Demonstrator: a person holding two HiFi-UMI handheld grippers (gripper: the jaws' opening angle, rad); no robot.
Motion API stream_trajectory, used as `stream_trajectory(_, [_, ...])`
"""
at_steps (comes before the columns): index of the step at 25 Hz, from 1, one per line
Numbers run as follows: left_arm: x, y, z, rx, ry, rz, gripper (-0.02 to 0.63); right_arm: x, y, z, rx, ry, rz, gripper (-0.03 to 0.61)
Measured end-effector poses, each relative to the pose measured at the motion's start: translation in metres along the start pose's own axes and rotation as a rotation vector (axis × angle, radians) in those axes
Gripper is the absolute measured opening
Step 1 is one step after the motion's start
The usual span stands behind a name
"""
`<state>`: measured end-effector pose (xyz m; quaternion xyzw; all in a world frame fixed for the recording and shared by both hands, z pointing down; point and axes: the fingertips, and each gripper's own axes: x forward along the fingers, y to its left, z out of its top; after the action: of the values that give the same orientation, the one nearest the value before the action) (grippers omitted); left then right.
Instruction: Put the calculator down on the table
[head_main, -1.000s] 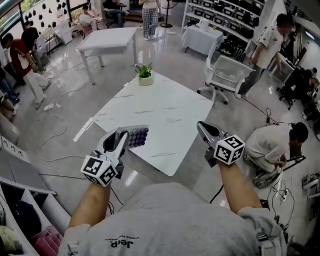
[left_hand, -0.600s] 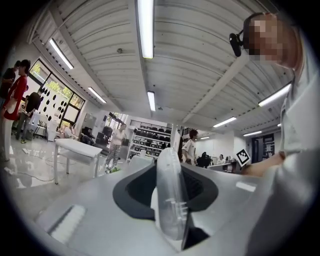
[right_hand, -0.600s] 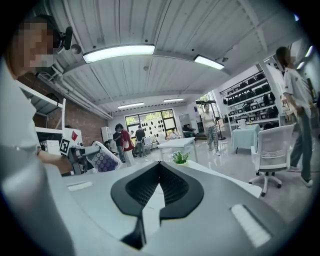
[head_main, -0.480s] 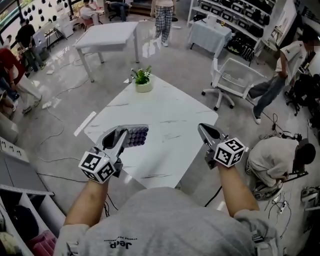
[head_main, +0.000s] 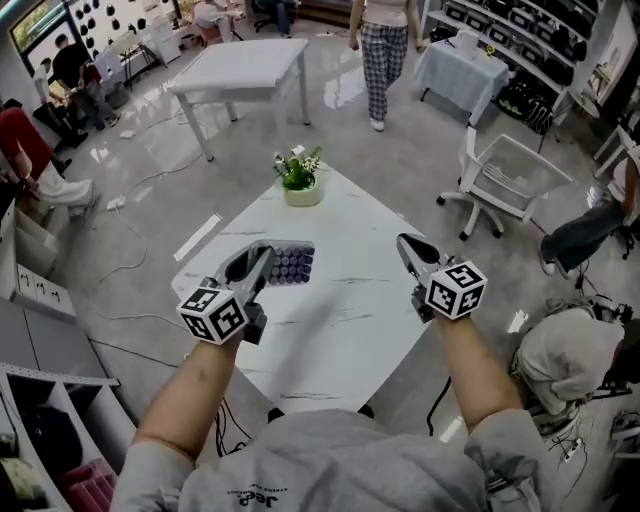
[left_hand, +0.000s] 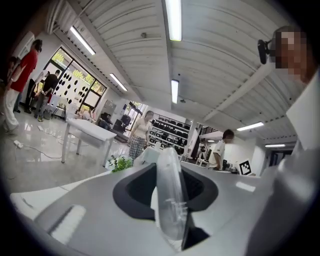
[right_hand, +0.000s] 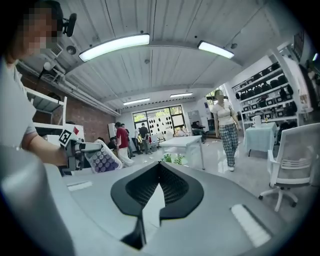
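Calculator — above table, near edge

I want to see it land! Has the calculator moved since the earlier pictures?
Yes. In the head view the calculator, held in the left gripper, is now nearer the potted plant, farther over the table.

We find the calculator just left of centre in the head view: a pale flat slab with rows of round purple keys facing up. One end is clamped between the jaws of the left gripper, over the left part of the white marble table. The left gripper view shows it edge-on.
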<state>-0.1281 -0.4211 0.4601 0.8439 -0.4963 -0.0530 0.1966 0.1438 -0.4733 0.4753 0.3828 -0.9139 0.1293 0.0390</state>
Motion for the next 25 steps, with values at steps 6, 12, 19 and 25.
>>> stream_trajectory(6, [0.052,0.058,-0.024,-0.081,0.053,-0.024,0.16,0.051,-0.021,-0.018,0.005,-0.001,-0.107,0.003])
stream_trajectory(12, [0.095,0.109,-0.064,-0.207,0.093,0.037,0.161,0.085,-0.039,-0.043,0.041,0.029,-0.11,0.003])
stream_trajectory(19, [0.15,0.154,-0.101,-0.266,0.135,0.091,0.16,0.123,-0.064,-0.07,0.051,0.056,-0.093,0.003])
stream_trajectory(25, [0.193,0.184,-0.125,-0.297,0.173,0.115,0.16,0.149,-0.083,-0.086,0.082,0.054,-0.081,0.004])
